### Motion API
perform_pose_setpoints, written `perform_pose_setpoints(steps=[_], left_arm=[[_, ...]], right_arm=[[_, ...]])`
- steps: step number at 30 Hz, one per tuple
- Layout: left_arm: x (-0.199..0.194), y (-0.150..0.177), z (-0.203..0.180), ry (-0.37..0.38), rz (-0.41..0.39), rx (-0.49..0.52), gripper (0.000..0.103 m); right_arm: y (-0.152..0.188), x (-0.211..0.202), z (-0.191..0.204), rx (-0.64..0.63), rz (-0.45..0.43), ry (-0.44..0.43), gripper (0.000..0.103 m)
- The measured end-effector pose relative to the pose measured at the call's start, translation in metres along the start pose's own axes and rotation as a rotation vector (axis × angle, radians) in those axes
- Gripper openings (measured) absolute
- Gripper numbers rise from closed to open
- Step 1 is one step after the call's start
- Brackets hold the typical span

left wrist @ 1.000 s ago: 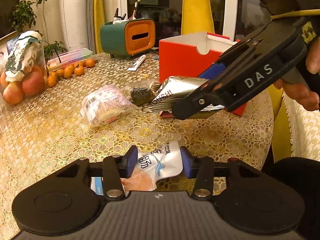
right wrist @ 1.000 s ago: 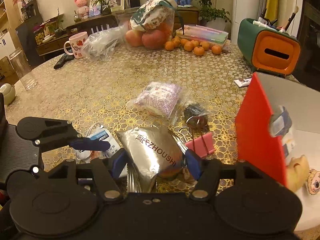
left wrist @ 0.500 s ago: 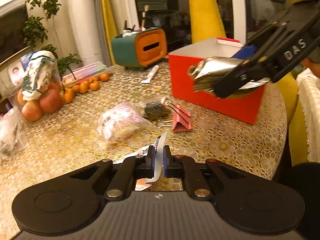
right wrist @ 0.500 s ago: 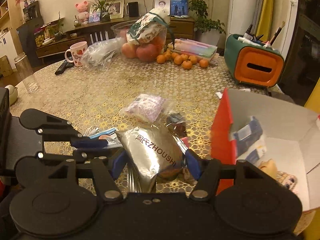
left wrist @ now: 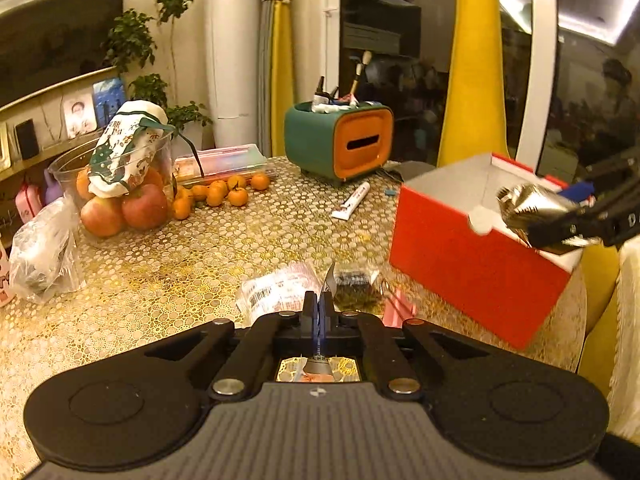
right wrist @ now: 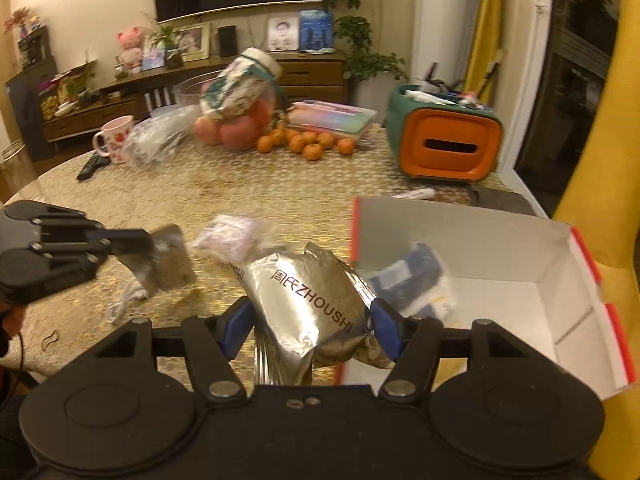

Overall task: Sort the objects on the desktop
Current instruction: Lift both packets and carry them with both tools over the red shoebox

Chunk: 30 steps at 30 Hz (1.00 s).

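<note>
Both pairs of jaws are gripping packets above the table (left wrist: 168,280).

The left gripper (left wrist: 319,312) is pinching a thin snack packet (right wrist: 166,262) edge-on, clear of the tabletop; the right gripper (right wrist: 310,330) is clamping a silver foil pouch (right wrist: 308,304) at the rim of the red box (left wrist: 472,256).

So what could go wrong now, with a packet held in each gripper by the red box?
The silver packet in the right gripper hangs at the red box rim, not clearly over it; let go now, it may catch the wall. The left gripper pinches only the thin edge of a flat packet, which might slip out.
</note>
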<state>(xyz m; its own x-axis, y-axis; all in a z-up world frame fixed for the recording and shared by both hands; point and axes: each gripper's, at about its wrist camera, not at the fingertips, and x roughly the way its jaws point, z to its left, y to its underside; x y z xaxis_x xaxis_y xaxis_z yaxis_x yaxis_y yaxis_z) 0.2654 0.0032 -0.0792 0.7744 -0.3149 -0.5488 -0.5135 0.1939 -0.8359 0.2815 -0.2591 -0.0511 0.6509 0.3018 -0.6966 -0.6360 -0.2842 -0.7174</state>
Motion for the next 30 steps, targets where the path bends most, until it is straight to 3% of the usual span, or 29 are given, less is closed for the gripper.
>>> perform_pose_setpoints(steps=[6,18,30], left_arm=[[-0.006,-0.017,-0.004,0.037,-0.007,-0.060,0.000],[-0.010,-0.072,-0.063,0.173,-0.056,-0.049,0.000],[0.036,-0.115,-0.137,0.303,-0.056,0.009,0.000]], right_arm=[[0.005,-0.003,-0.033,0.036,0.004,0.060,0.063],[0.019,-0.005,-0.082,0.075,0.015,0.130,0.063],[0.029,-0.009,-0.128,0.112,0.020,0.193,0.063]])
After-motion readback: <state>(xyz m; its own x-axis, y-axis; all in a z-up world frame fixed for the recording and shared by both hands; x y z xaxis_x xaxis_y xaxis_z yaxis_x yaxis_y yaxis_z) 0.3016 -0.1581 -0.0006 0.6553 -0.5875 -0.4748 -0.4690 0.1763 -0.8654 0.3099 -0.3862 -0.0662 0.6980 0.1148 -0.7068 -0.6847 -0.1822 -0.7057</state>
